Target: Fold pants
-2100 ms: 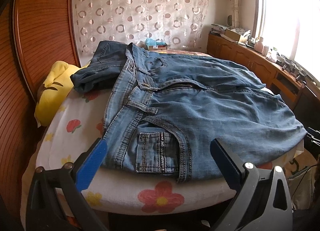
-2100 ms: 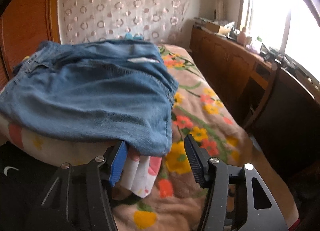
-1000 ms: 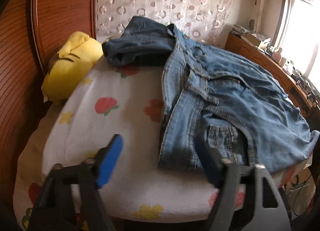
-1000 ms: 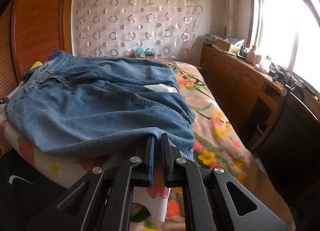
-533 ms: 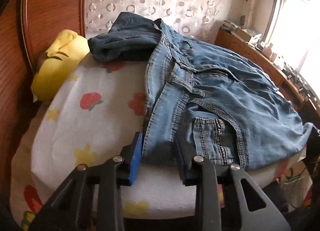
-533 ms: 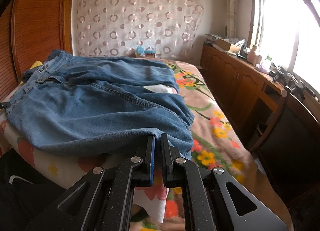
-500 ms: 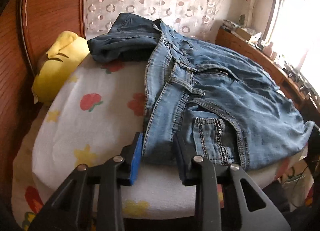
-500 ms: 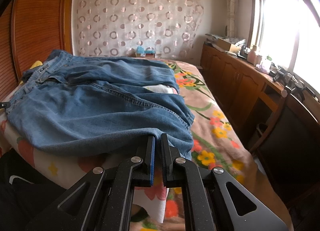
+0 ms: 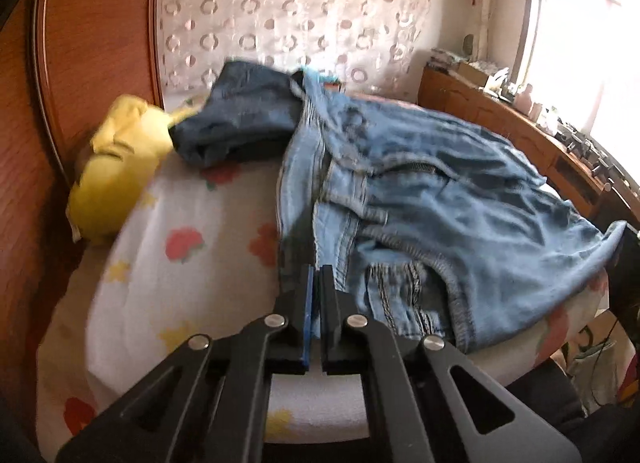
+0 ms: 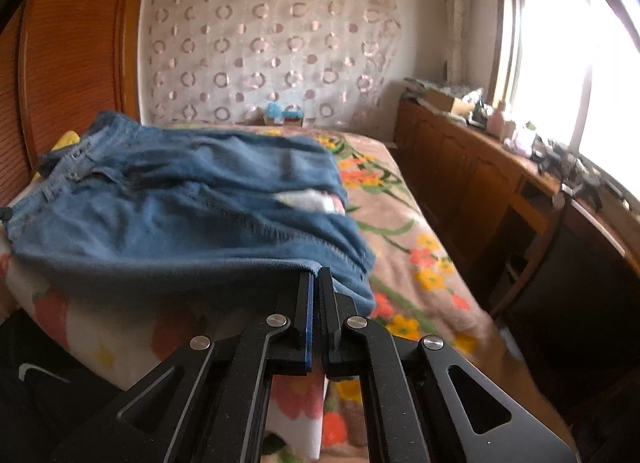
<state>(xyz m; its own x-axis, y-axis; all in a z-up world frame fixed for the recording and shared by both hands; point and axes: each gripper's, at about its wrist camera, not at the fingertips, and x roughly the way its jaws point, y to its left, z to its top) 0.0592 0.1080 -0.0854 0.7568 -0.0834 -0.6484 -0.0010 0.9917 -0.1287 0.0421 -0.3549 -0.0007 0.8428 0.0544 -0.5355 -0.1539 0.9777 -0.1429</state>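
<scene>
Light blue jeans (image 9: pixel 432 199) lie folded on a flowered white cloth on the bed. My left gripper (image 9: pixel 315 279) is shut on the near corner of the jeans' waistband and lifts that edge a little. In the right wrist view the jeans (image 10: pixel 180 215) spread to the left, and my right gripper (image 10: pixel 315 279) is shut on their near hem, which is raised off the bed.
A darker pair of folded jeans (image 9: pixel 244 119) and a yellow plush (image 9: pixel 116 163) lie at the head of the bed by the wooden headboard (image 9: pixel 80 63). A wooden cabinet (image 10: pixel 480 191) with clutter runs along the right under the window. The floral blanket (image 10: pixel 400 231) covers the bed.
My left gripper has closed from half open onto the waistband corner and lifted it. My right gripper stays shut on the hem and has raised it. Both views are blurred by motion.
</scene>
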